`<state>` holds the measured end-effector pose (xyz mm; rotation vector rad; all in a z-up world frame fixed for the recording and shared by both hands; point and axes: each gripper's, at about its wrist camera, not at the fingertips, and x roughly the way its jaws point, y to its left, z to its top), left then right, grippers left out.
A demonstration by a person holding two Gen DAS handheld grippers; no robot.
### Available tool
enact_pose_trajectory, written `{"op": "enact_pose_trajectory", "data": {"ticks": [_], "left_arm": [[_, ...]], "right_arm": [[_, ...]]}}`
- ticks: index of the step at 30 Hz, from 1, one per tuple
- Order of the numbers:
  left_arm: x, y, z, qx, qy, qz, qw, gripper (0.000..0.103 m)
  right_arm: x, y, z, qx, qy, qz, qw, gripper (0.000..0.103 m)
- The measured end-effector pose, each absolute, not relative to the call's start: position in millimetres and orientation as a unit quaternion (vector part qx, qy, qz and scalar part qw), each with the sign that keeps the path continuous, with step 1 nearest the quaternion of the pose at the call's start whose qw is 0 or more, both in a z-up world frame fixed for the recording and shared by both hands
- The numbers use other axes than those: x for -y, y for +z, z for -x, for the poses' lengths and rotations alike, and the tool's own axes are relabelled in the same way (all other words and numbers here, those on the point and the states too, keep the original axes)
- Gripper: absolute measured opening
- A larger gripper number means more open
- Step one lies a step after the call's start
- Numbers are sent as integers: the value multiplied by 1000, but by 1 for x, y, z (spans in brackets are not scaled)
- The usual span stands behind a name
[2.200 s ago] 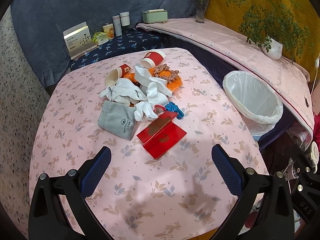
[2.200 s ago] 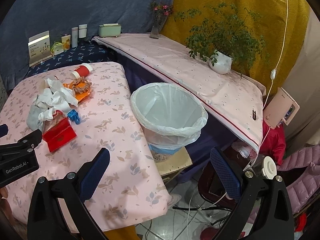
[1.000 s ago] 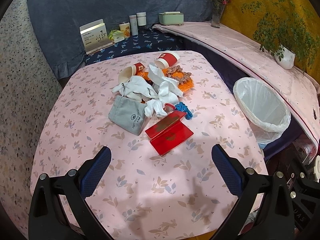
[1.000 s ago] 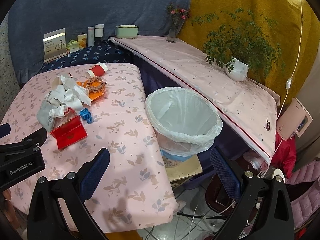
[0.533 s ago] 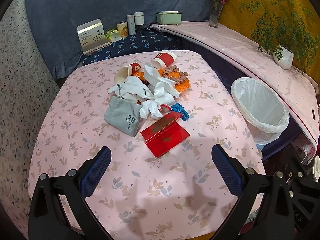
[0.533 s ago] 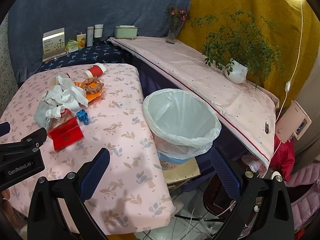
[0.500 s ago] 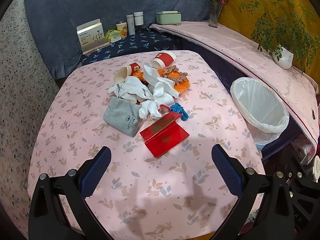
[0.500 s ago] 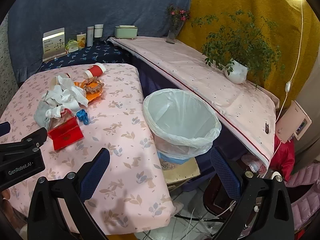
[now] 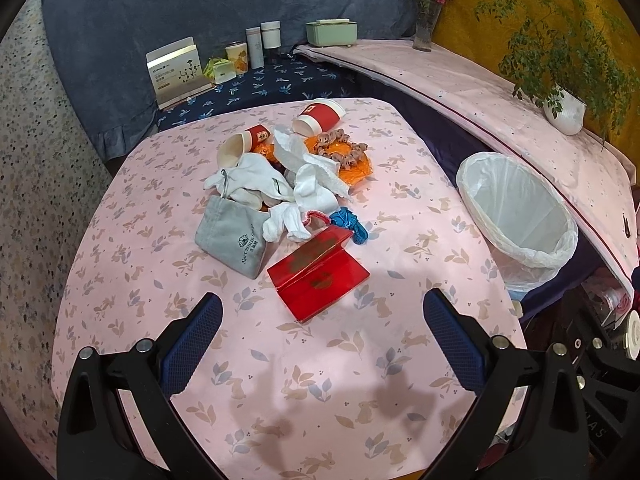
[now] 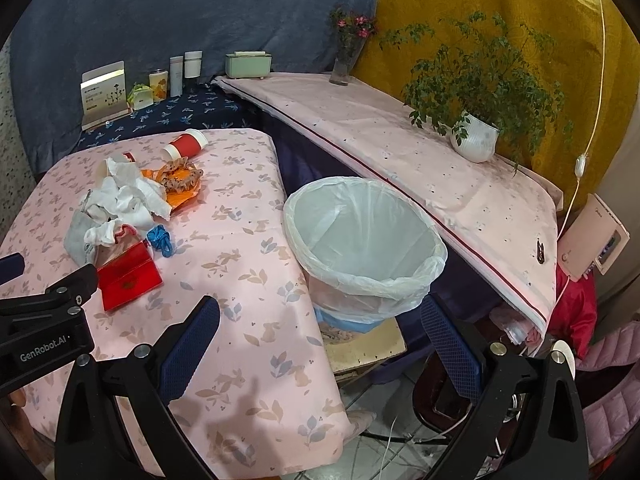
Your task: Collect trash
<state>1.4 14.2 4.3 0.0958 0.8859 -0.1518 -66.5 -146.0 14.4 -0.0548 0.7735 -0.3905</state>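
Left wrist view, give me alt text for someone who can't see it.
The open left gripper hovers over a pink table facing a trash pile: a red folder, a gray pouch, white tissues, two tipped paper cups and an orange wrapper. A bin lined with a white bag stands beside the table on the right.

Left gripper [image 9: 322, 326]: jaws spread wide, nothing between them, blue pads [image 9: 191, 343] facing inward. Pitched forward and down, hovering, no contact with anything. Black body of it also visible at the left edge of the right wrist view [image 10: 44, 320].

Right gripper [image 10: 318, 328]: same state, jaws fully apart, empty, blue pads [image 10: 450, 340] clear. Angled downward, held in the air to the right of the left unit. Both level with each other, side by side.
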Motion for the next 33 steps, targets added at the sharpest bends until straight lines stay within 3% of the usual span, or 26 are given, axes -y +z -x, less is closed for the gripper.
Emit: {"op": "enact_pose_trajectory", "data": {"ticks": [23,33], "left_arm": [[-2,-1,-13,-412,-62,-58,907,96],[-41,-19,-38,-431,-32,-36,901,96]], "right_arm": [[161,5,54,-366,-178,3,914,96],[152,-2,41,-363,-177,13,915,96]]}}
